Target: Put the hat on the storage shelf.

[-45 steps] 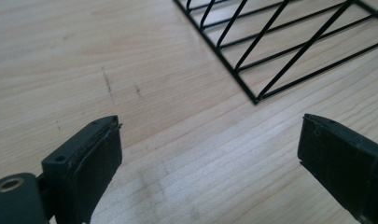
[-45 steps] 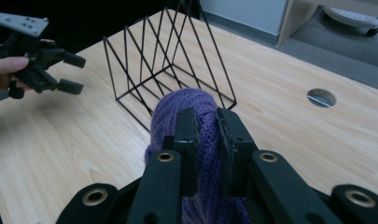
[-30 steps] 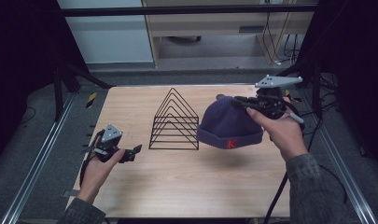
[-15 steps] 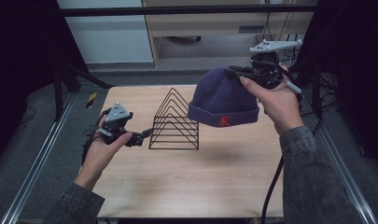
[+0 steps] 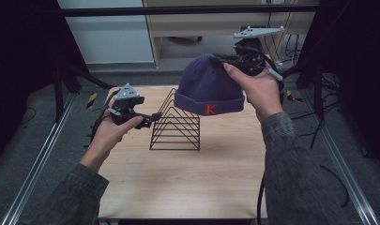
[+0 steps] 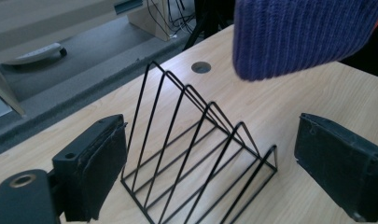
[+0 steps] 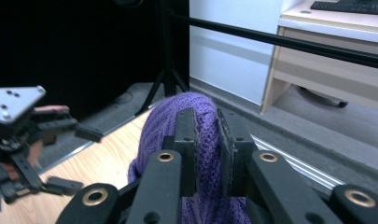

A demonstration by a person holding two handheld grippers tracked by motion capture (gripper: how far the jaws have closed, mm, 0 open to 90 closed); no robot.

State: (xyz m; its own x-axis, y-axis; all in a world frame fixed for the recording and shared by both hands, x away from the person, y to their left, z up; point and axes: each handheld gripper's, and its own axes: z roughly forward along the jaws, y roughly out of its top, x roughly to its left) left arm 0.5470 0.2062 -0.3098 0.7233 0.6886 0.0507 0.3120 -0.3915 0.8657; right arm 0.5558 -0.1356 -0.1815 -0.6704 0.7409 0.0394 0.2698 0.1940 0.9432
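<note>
A purple knit beanie [image 5: 206, 86] with a red K hangs in the air above the right end of a black wire rack [image 5: 176, 126]. My right gripper [image 5: 220, 60] is shut on its crown; in the right gripper view the pads pinch a fold of the beanie [image 7: 177, 121]. My left gripper [image 5: 151, 120] is raised just left of the rack and is open. Its jaws have just been closing a little with nothing between them. The left gripper view looks past them onto the rack [image 6: 196, 154], with the beanie's [image 6: 298, 32] edge at the top.
The rack stands on a light wooden table [image 5: 178, 187] that has a round cable hole [image 6: 201, 67] behind it. Metal rails [image 5: 37, 159] run along both sides, with black frame posts around. A pale cabinet stands beyond the far edge.
My right gripper has lifted the beanie off the table and carried it up and left, over the rack. My left gripper has risen and moved toward the rack.
</note>
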